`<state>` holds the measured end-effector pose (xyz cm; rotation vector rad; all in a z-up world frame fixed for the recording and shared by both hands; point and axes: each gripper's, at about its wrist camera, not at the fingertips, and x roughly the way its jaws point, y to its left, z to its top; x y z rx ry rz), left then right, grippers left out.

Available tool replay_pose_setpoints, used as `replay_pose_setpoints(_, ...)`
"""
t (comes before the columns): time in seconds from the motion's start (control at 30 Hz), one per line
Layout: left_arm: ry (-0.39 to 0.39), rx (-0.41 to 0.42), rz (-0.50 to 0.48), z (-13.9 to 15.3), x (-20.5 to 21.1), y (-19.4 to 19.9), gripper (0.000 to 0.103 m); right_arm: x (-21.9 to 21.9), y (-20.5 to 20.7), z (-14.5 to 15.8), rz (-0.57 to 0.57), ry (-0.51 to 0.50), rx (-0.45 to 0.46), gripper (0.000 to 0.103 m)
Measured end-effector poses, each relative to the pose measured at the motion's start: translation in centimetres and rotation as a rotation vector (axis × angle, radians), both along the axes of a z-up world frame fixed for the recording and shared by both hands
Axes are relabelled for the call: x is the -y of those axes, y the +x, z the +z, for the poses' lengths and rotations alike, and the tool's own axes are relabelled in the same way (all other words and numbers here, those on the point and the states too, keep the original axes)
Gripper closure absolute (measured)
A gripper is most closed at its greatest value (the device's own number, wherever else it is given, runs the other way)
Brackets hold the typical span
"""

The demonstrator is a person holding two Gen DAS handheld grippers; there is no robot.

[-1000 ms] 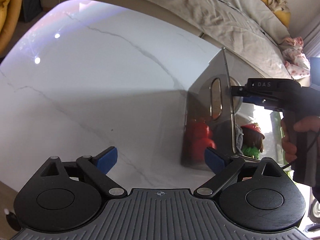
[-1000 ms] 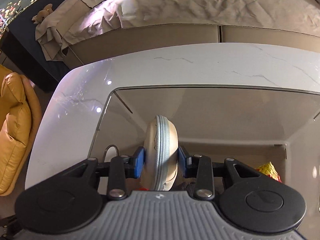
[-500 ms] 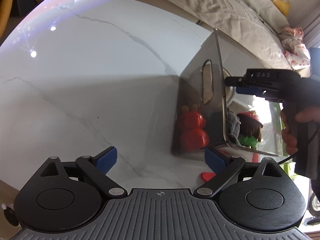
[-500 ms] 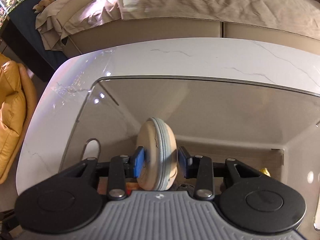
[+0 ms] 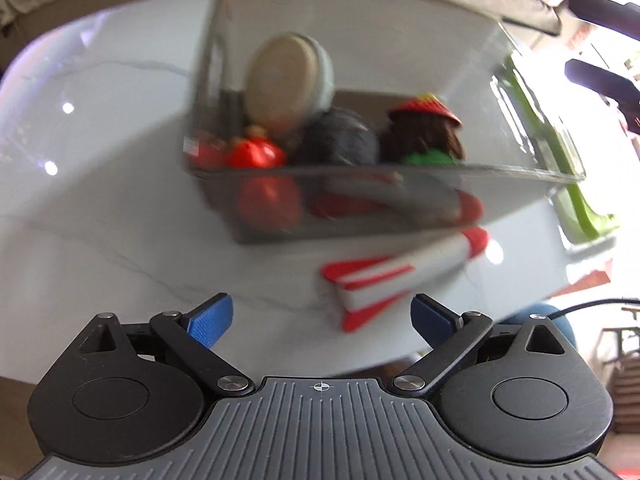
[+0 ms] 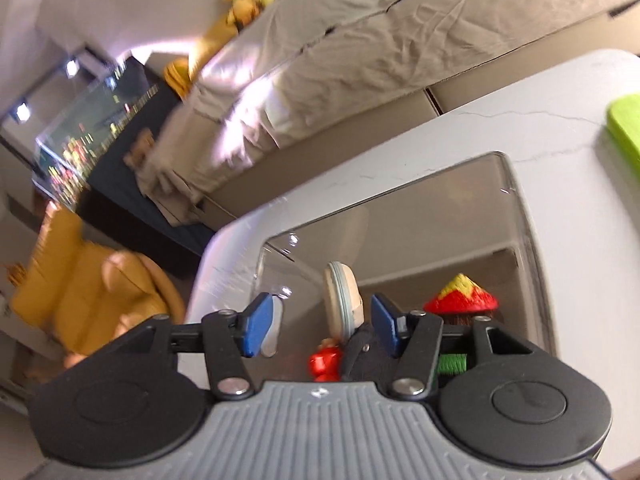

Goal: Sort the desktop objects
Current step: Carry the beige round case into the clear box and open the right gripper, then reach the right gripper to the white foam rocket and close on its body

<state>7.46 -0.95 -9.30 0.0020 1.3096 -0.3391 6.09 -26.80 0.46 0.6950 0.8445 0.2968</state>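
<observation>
Two risks stand out. Inside the clear bin, the round beige case stands on edge, leaning against the dark ball and the red toy; a nudge to the bin could tip it over. The right gripper has just been opening, and its jaws now stand apart and clear of the case, with nothing pressed between the pads. If it swings sideways on leaving, a finger could catch the case or the doll in the red hat. The left gripper is open and empty above the marble table. The red-and-white rocket toy lies just outside the bin, near the table edge. A careless approach could push it off.
</observation>
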Motion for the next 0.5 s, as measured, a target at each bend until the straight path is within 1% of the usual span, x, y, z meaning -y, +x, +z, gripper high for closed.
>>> replay_pose_setpoints(0.03,-0.012,-0.034,0.001,-0.4,0.7,0.1,0.004,1.0,-1.4,-0.2,-0.027,0.015,0.011,0.044)
replay_pose_setpoints(0.07,-0.027,-0.059,0.024,-1.0,1.1,0.3,0.004,1.9,-2.6,-0.6,-0.051,0.026,0.018,0.042)
replay_pose_setpoints(0.17,-0.073,-0.131,0.094,-2.7,2.3,0.6,0.004,4.2,-5.9,-2.1,-0.115,0.052,0.029,0.042)
replay_pose_setpoints(0.27,-0.137,-0.174,0.239,-3.9,1.8,0.6,0.004,5.5,-8.3,-3.8,-0.161,0.058,0.023,0.042)
replay_pose_setpoints(0.33,-0.173,-0.157,0.289,-3.4,1.0,0.3,0.004,5.9,-9.4,-5.3,-0.177,0.088,-0.016,0.042)
replay_pose_setpoints(0.37,-0.166,-0.129,0.297,-3.0,0.6,0.2,0.004,5.9,-10.0,-6.4,-0.191,0.128,-0.048,0.042)
replay_pose_setpoints(0.47,-0.091,-0.034,0.319,-1.3,-0.5,-0.4,0.004,4.8,-10.7,-10.3,-0.229,0.259,-0.183,0.039)
replay_pose_setpoints(0.5,-0.068,-0.007,0.305,-0.7,-0.6,-0.6,0.004,4.2,-10.6,-11.6,-0.247,0.292,-0.224,0.039)
